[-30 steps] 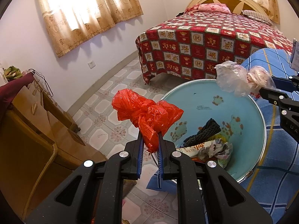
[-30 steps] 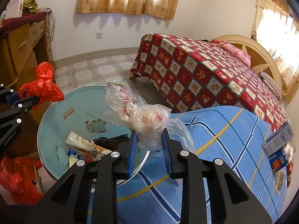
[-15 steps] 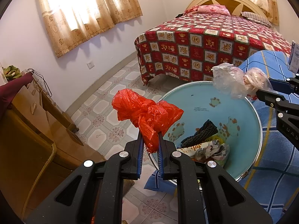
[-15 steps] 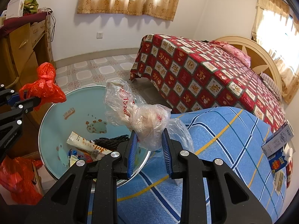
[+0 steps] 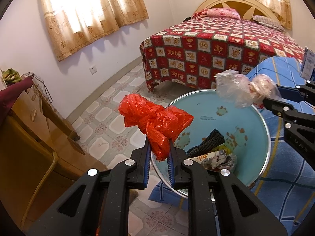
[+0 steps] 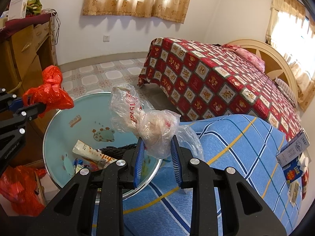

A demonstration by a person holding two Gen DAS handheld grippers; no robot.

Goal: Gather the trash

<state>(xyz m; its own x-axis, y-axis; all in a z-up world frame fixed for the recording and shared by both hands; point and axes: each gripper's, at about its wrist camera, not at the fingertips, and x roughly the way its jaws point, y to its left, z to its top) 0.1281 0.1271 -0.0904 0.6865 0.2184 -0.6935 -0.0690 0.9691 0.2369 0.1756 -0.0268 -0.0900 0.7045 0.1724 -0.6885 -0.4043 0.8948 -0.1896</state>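
Now left claw [image 5: 159, 151] opening around red bag [image 5: 155, 122], right claw [image 6: 157, 147] clamped on clear bag [image 6: 145, 122].

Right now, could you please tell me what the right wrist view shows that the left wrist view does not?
Only the right wrist view shows the second red bag low at the left and the blue box. Only the left wrist view shows the striped pillow. Both show the basin with trash, the red bag between the left gripper's opening jaws, and the clear bag in the right gripper.

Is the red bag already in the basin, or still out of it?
Out. The red bag sits between the left gripper fingers, whose jaws are opening, at the rim of the basin.
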